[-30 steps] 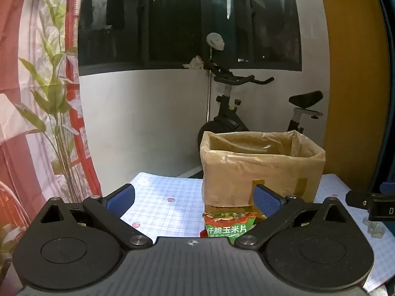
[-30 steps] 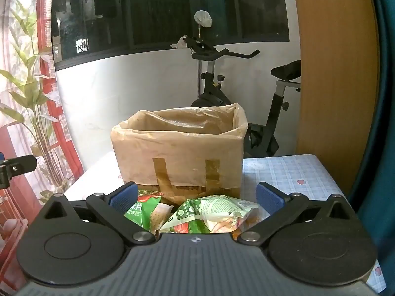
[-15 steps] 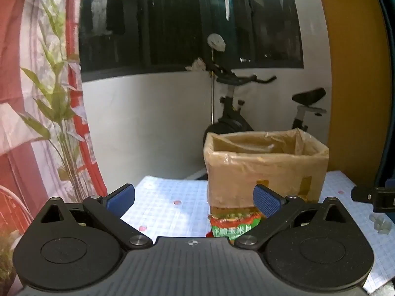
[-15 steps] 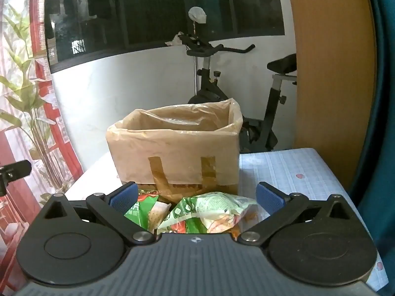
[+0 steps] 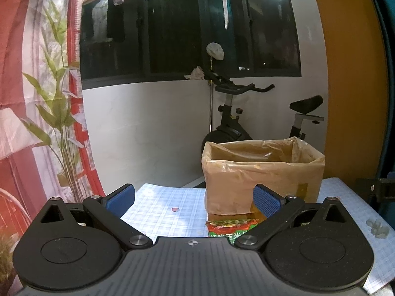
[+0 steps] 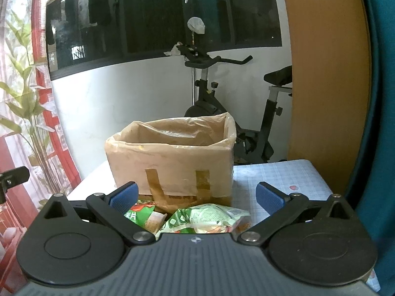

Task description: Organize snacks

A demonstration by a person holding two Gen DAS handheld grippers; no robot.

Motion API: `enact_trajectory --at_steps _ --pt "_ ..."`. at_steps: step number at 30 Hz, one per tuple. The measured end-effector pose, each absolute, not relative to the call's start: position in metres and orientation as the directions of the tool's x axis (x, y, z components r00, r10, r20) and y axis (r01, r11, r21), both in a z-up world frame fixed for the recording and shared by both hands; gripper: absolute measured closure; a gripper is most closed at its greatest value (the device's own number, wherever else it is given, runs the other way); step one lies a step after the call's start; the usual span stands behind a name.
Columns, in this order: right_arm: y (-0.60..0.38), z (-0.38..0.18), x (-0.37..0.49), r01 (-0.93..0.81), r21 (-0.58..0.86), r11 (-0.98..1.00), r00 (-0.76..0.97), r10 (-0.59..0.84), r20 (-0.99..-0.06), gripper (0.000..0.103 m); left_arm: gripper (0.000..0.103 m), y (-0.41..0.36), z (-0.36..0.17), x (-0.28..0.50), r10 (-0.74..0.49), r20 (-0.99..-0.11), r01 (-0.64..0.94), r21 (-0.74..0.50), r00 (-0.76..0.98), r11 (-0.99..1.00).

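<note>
A cardboard box (image 5: 261,170) lined with clear plastic stands on the checked tablecloth; the right wrist view shows the box (image 6: 172,165) with brown tape strips on its front. A green and red snack bag (image 5: 229,227) lies before it, just below my left gripper (image 5: 193,197), which is open and holds nothing. In the right wrist view two green snack bags lie in front of the box: one at the left (image 6: 140,215) and a pale green one (image 6: 209,218) in the middle. My right gripper (image 6: 196,194) is open above them, empty.
An exercise bike (image 5: 246,113) stands behind the table against a white wall. The tablecloth (image 5: 167,209) reaches left of the box. A small clear object (image 5: 376,227) lies at the right. The other gripper's tip (image 5: 372,188) shows at the right edge. An orange panel (image 6: 325,86) rises on the right.
Both grippers have tilted upward and drawn back a little, so the box and the snack bags sit lower and smaller in view. Both remain open.
</note>
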State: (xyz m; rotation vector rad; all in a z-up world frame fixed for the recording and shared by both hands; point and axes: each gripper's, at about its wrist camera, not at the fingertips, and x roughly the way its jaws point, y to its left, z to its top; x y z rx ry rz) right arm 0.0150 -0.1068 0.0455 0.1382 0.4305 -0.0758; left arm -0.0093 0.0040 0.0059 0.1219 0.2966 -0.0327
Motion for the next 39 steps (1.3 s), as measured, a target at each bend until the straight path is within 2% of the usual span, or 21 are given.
enact_trajectory --at_steps 39 --pt "-0.0980 0.0353 0.0173 0.084 0.113 0.990 0.900 -0.027 -0.435 0.000 0.000 0.0024 -0.0010 -0.0083 -0.052 -0.327 0.093 0.110 0.944 0.990"
